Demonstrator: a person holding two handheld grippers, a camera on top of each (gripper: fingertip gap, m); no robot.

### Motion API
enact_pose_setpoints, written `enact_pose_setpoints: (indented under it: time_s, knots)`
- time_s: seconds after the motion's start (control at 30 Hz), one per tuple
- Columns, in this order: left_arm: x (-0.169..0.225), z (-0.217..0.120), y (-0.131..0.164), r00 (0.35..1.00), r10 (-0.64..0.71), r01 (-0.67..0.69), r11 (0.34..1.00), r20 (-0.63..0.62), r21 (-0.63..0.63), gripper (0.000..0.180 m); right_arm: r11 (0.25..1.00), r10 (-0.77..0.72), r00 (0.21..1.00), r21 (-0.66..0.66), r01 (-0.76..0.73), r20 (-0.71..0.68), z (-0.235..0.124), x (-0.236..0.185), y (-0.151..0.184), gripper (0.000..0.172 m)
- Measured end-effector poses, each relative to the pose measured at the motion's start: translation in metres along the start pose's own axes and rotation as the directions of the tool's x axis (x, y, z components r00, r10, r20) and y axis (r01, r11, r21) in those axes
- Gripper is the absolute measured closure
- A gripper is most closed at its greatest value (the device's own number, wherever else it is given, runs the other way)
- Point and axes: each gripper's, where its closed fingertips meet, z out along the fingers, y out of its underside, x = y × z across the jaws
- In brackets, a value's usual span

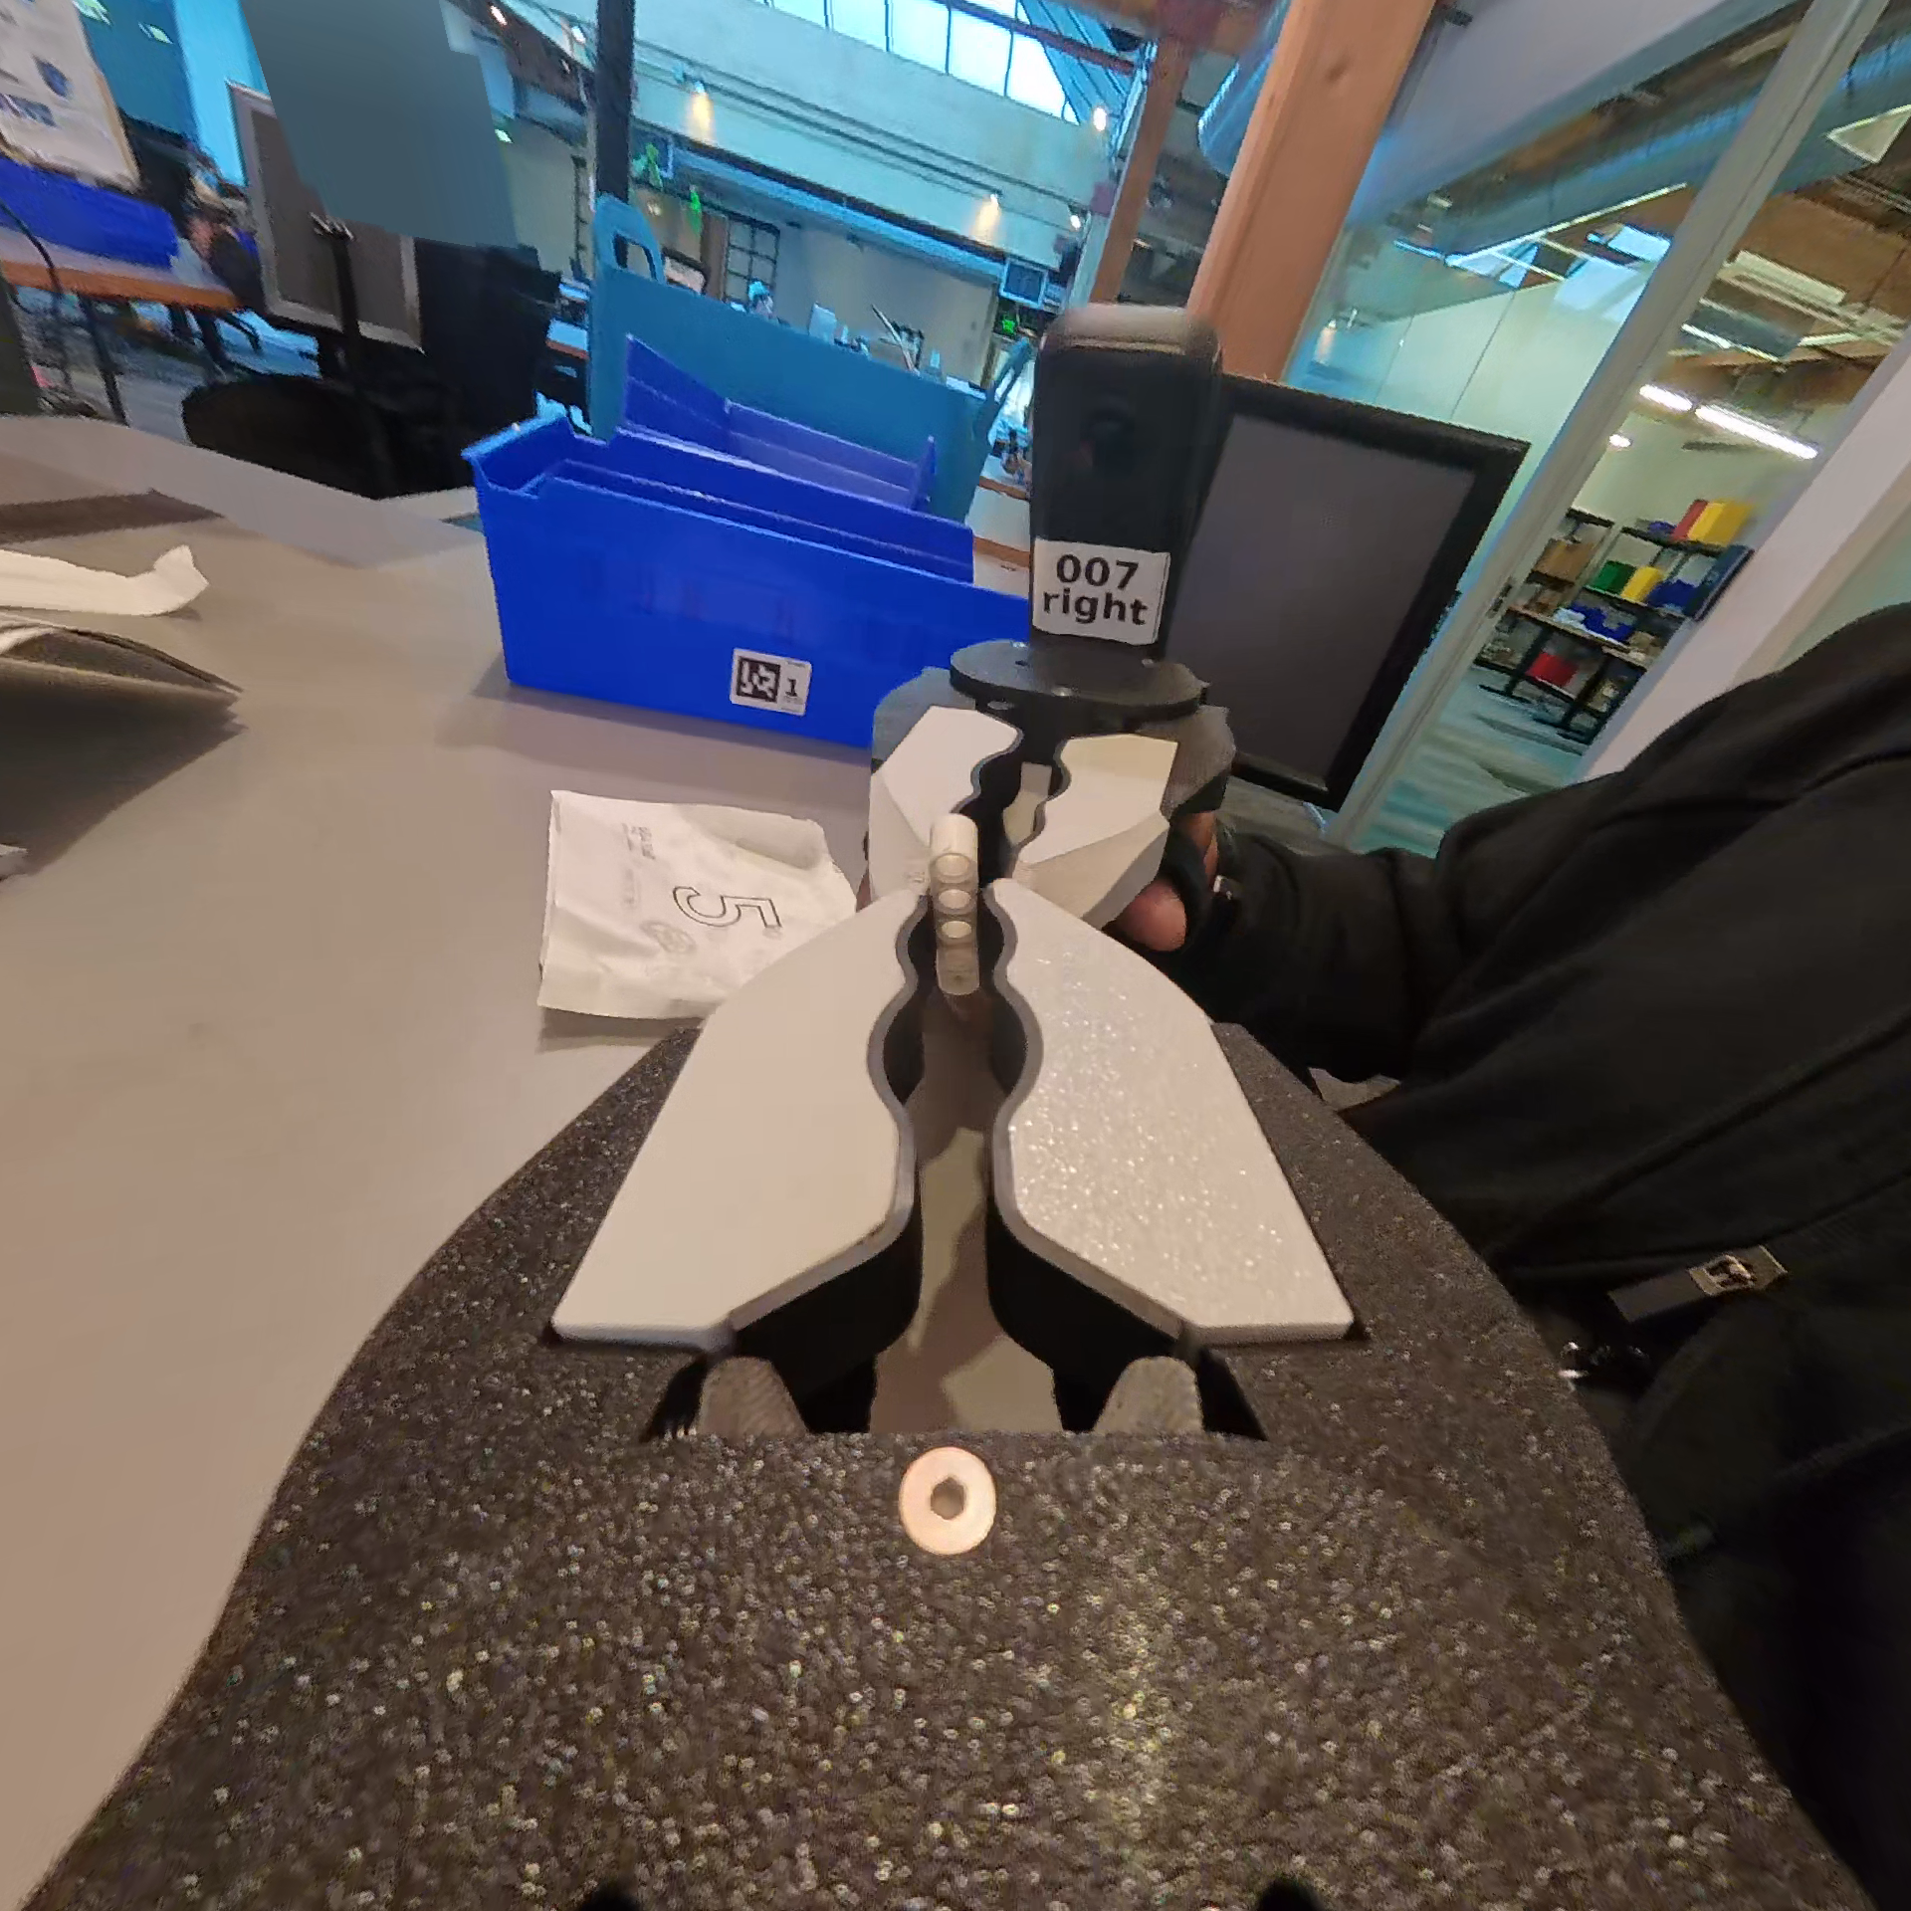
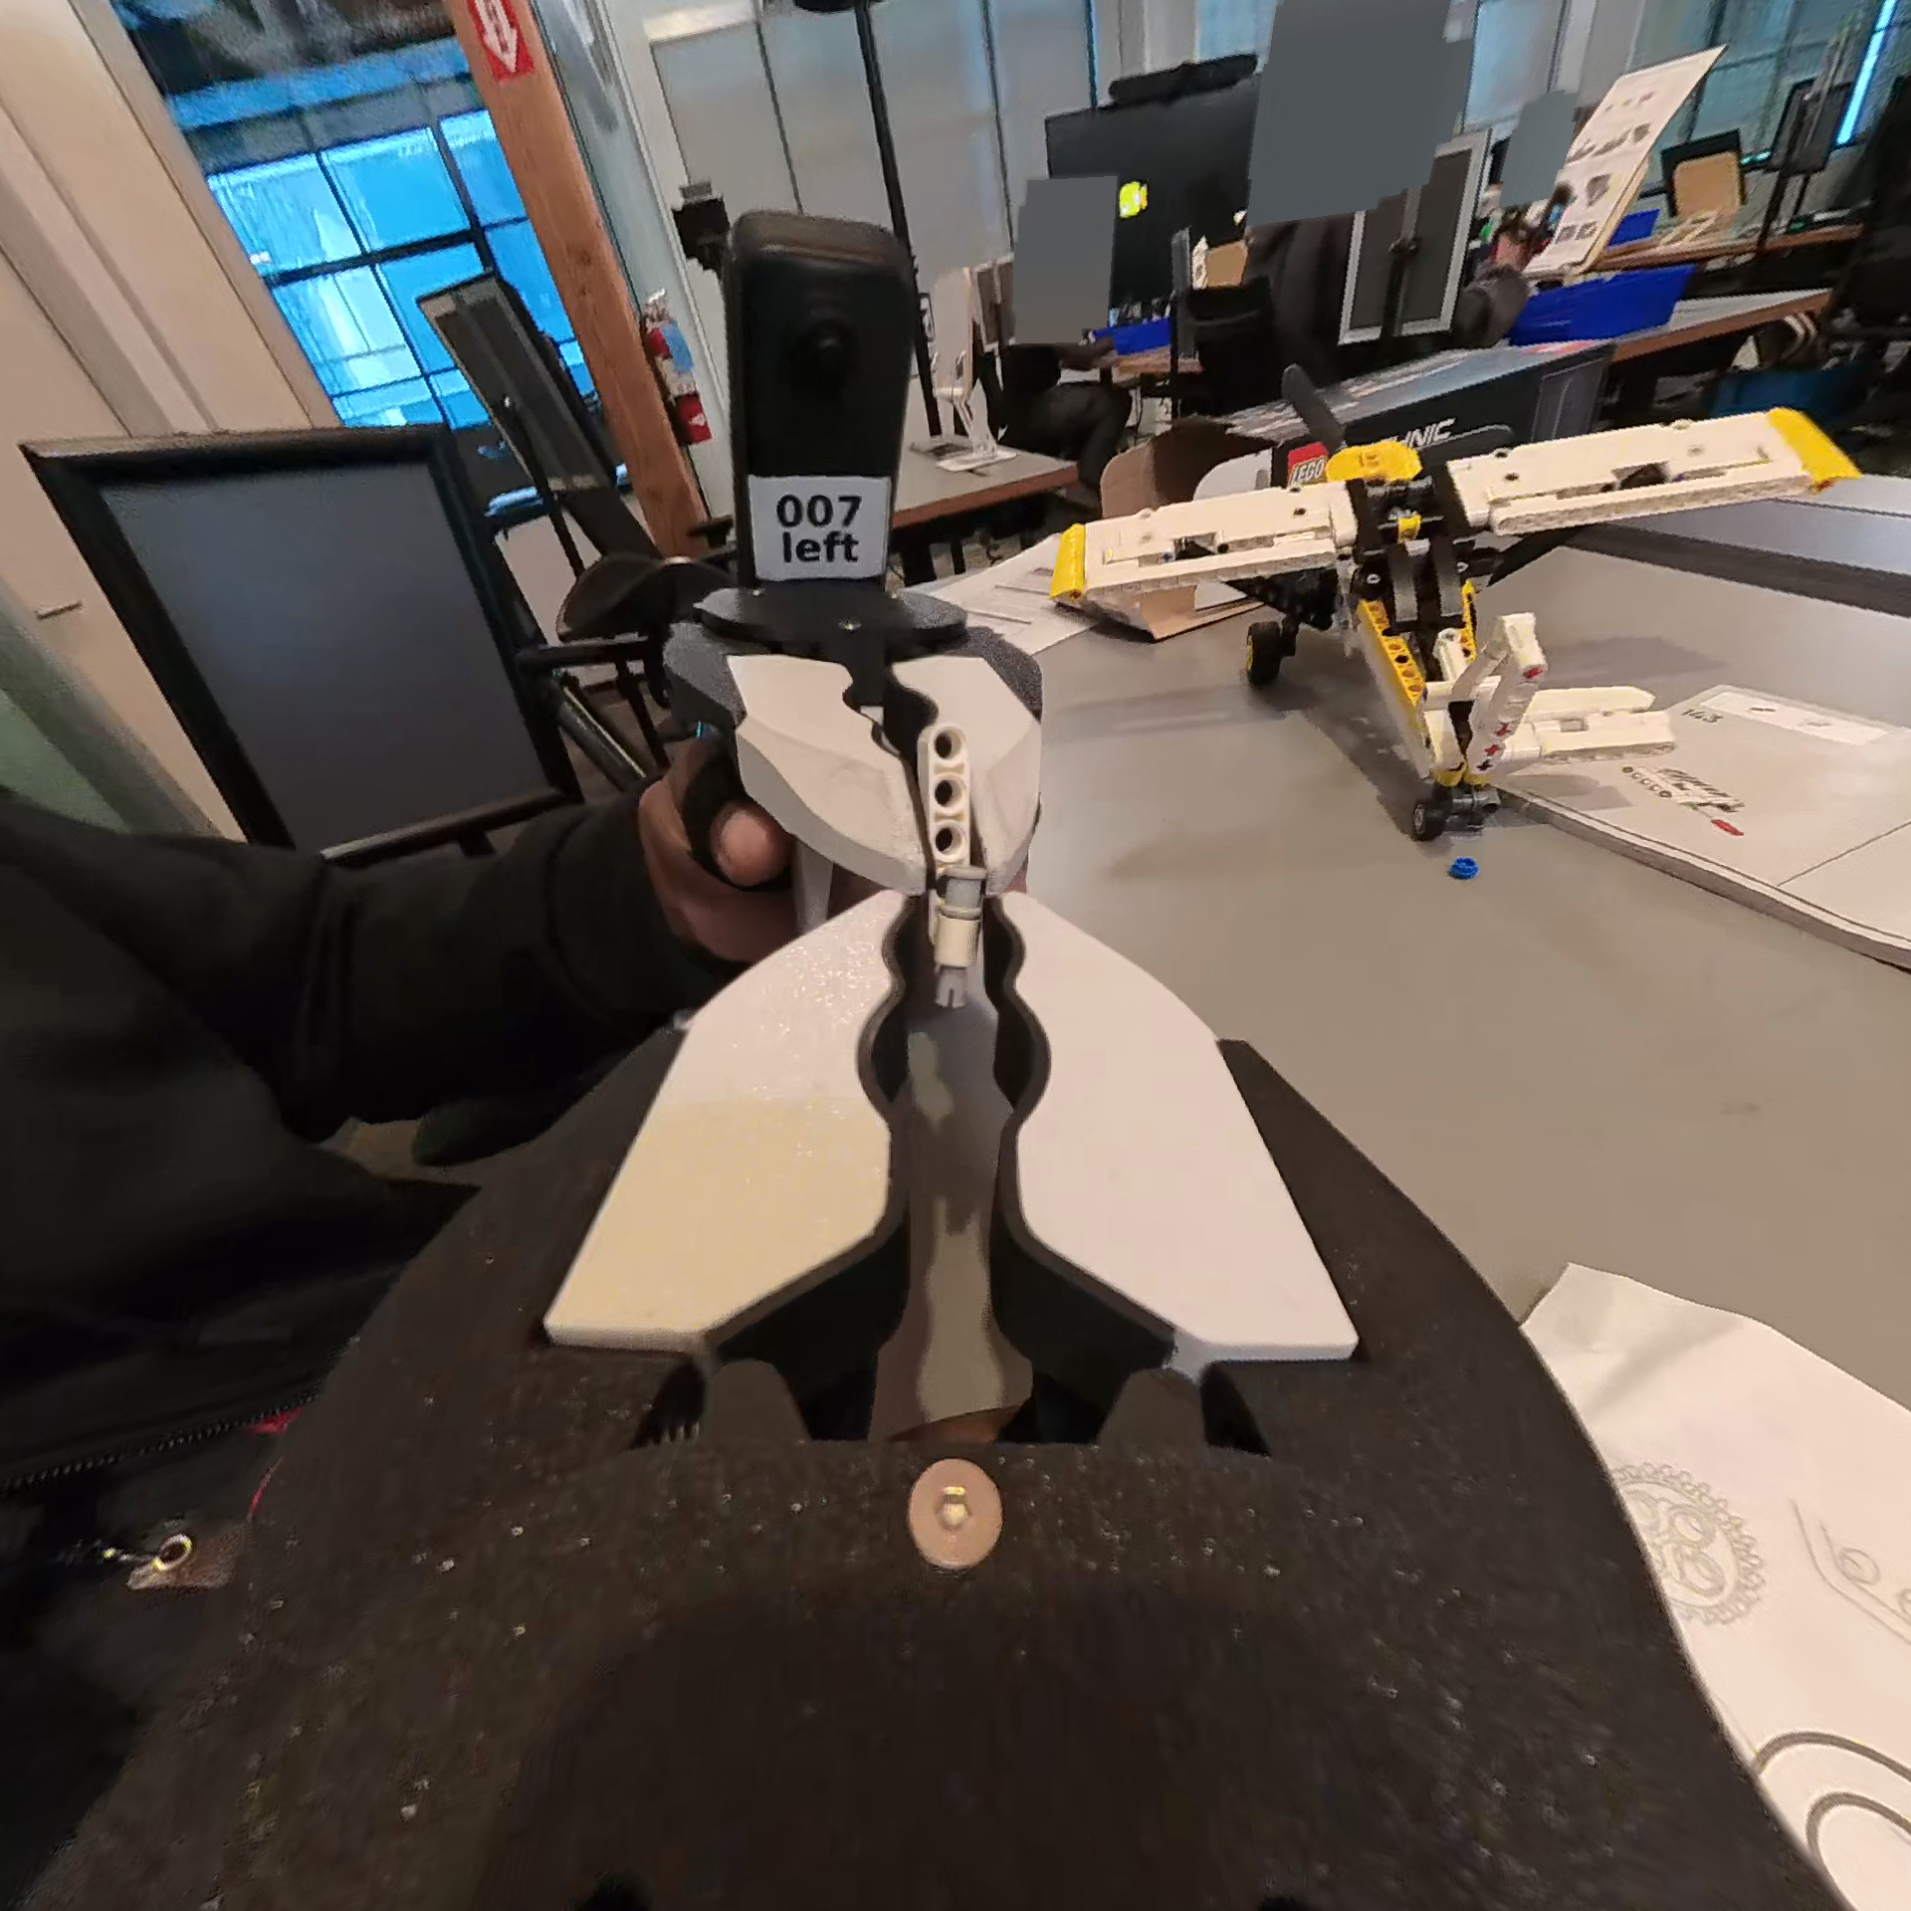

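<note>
White plastic, a short beam with round holes [image 1: 953, 910], stands upright between the fingertips of the left gripper [image 1: 957, 936], whose grey fingers are closed on its sides. A small grey and white pin connector [image 2: 957, 931] meets the beam's lower end, and the right gripper [image 2: 957, 946] is closed around that pin, facing the left gripper tip to tip above the grey table [image 2: 1344, 982]. A person's hand [image 2: 714, 858] in a black sleeve holds the left gripper's handle. Just beyond the grippers in the left wrist view lies a torn white paper bag [image 1: 672, 900], and behind it a blue bin [image 1: 724, 589]. In the right wrist view, well apart, stands a white and yellow brick aeroplane [image 2: 1427, 579], with a small blue round piece [image 2: 1462, 867] near its wheel.
</note>
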Motion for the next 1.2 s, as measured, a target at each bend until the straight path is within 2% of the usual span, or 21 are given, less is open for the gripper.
enact_pose_setpoints:
  time_s: [0.13,0.23,0.33,0.37,0.43,0.53,0.6,0.7,0.87,0.97,1.03,1.13,1.2]
  knots:
    - [0.003,-0.002,0.009,0.998,-0.035,0.032,0.998,-0.057,-0.048,0.172,0.999,0.019,0.998,-0.040,-0.016,0.064,0.000,-0.005,0.008,0.163]
    - [0.007,-0.004,0.011,0.993,-0.058,0.055,0.998,-0.106,-0.034,0.172,0.999,0.042,0.993,-0.033,-0.038,0.109,-0.002,-0.009,0.008,0.164]
    - [0.004,-0.020,0.000,0.987,-0.094,0.100,0.994,-0.128,0.042,0.172,0.990,0.098,0.993,0.091,-0.104,0.071,-0.024,0.007,-0.010,0.165]
    - [-0.001,-0.029,-0.005,0.984,-0.124,0.135,0.987,-0.124,0.083,0.172,0.982,0.144,0.988,0.116,-0.149,0.053,-0.034,0.018,-0.012,0.165]
    - [-0.006,-0.033,-0.004,0.985,-0.142,0.150,0.986,-0.103,0.079,0.172,0.976,0.176,0.984,0.122,-0.179,0.033,-0.044,0.027,-0.011,0.165]
    - [-0.010,-0.019,0.012,0.993,-0.115,0.113,0.993,-0.032,-0.039,0.172,0.991,0.127,0.992,0.048,-0.127,-0.007,-0.041,0.025,-0.001,0.165]
    - [-0.017,-0.012,0.033,0.997,-0.051,0.062,0.981,0.065,-0.185,0.172,0.997,0.075,0.997,-0.009,-0.076,-0.029,-0.036,0.021,0.007,0.165]
    - [-0.018,-0.007,0.064,0.992,0.052,0.001,0.912,0.119,-0.410,0.172,0.995,0.042,0.998,-0.089,-0.047,-0.056,-0.029,0.021,0.018,0.165]
    - [-0.029,-0.005,0.094,0.967,0.186,-0.038,0.781,0.174,-0.624,0.172,0.984,0.050,0.993,-0.164,-0.067,-0.107,-0.023,0.028,0.028,0.164]
    - [-0.033,-0.003,0.100,0.960,0.215,-0.043,0.747,0.180,-0.663,0.168,0.980,0.058,0.991,-0.183,-0.079,-0.119,-0.021,0.030,0.031,0.164]
    - [-0.036,-0.003,0.100,0.957,0.215,-0.037,0.753,0.193,-0.657,0.163,0.979,0.060,0.993,-0.187,-0.079,-0.104,-0.021,0.028,0.032,0.164]
    - [-0.036,-0.003,0.092,0.961,0.191,-0.028,0.790,0.201,-0.613,0.154,0.978,0.049,0.996,-0.198,-0.062,-0.070,-0.020,0.022,0.033,0.164]
    - [-0.033,-0.001,0.073,0.960,0.201,-0.076,0.855,0.193,-0.513,0.153,0.977,0.020,0.999,-0.212,-0.028,-0.043,-0.020,0.017,0.034,0.164]
